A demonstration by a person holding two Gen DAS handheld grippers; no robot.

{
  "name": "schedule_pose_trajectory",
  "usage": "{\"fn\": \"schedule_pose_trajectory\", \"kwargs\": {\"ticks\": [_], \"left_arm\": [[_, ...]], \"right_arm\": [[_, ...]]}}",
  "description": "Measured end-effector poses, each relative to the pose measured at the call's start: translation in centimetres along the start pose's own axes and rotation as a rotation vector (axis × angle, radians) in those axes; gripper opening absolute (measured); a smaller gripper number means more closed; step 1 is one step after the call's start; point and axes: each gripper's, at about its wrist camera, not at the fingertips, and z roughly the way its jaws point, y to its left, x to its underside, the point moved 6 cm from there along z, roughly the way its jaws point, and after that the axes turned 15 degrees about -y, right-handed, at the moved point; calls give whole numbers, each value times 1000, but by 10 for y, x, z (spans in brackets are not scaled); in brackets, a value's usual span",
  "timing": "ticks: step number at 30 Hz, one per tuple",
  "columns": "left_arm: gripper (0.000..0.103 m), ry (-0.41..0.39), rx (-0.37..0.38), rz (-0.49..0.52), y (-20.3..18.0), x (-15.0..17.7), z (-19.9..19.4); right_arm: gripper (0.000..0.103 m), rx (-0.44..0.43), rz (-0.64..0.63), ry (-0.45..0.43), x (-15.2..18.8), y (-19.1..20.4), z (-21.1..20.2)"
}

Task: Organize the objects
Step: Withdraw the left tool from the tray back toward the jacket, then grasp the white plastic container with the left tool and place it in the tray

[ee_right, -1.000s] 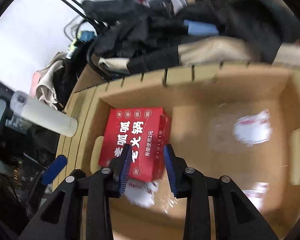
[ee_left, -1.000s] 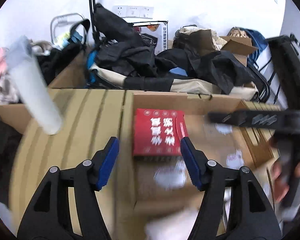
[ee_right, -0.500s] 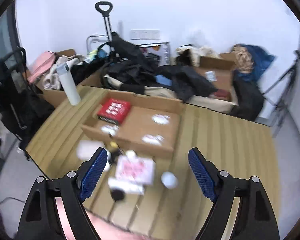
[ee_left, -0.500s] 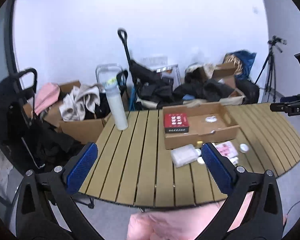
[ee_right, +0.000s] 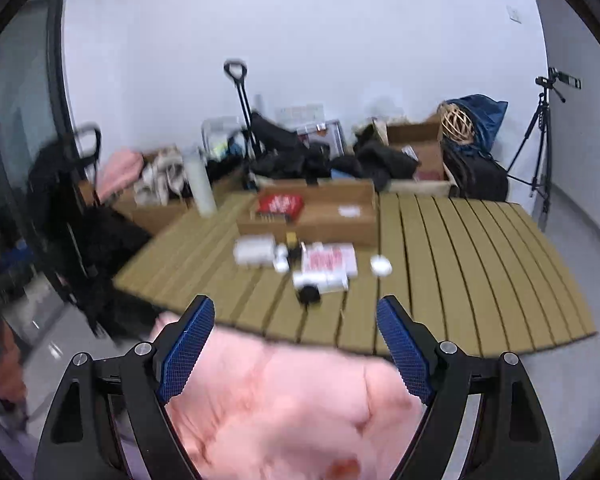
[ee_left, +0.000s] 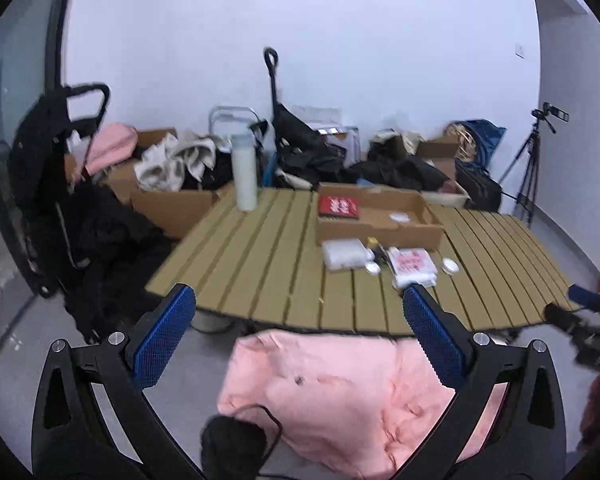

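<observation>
1. Hanging back from the tabletop [ee_left: 260, 264], the left gripper [ee_left: 296, 338] and right gripper [ee_right: 294, 348] have both just been opening wide, with nothing held.
2. A second ago they were over the cardboard box [ee_left: 380, 232] by the red box [ee_left: 339, 206]. Now the red box lies inside, so that job looks done.
3. Small packets [ee_left: 412, 266] wait just in front of the cardboard box.
4. The near table edge is bare, with lots of room on the right.

Bright even light; fisheye-bent edges (right view motion-blurred); soft shadows.
</observation>
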Motion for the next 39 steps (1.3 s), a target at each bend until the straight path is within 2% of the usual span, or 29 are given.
{"fn": "schedule_pose_trajectory", "kwargs": {"ticks": [5,8,11,13,15,16,17,18,21,24,25,26,28,29,31,35,37,39], "left_arm": [[103,49,12,10,-5,16,3],[103,69,13,9,-4,21,9],[103,97,7,23,-4,31,18],[103,125,10,26,-3,38,29],[103,172,9,25,-2,51,42],[103,205,3,33,-1,59,49],[103,221,3,38,-1,65,53],[103,236,3,42,1,72,58],[103,286,-12,62,6,90,74],[103,336,-6,52,10,100,96],[103,349,-2,40,11,100,106],[103,358,7,25,12,100,122],[103,383,-1,19,13,98,149],[103,397,-8,13,14,97,166],[103,416,-15,-23,15,94,202],[99,458,97,-124,-1,90,272],[80,474,110,-131,-7,89,297],[77,483,142,-154,-13,89,324]], "right_arm": [[86,-13,8,31,13,4,-8],[87,23,53,72,12,0,-7],[86,41,72,71,11,-3,-5],[87,24,47,51,15,-1,3],[93,27,-51,49,33,5,22],[99,52,-121,108,49,6,34],[100,84,-192,203,68,7,50],[100,77,-202,260,86,8,61],[100,9,-100,290,103,6,73],[100,17,-60,238,89,-5,89],[93,14,-45,245,84,-8,98],[78,-20,-23,275,79,-10,113],[60,-64,12,311,73,-13,139],[55,-79,19,318,67,-11,156],[54,-88,-1,318,58,-7,181],[53,-186,34,310,38,11,247],[53,-222,63,324,33,17,282],[53,-236,80,328,24,23,320]]}}
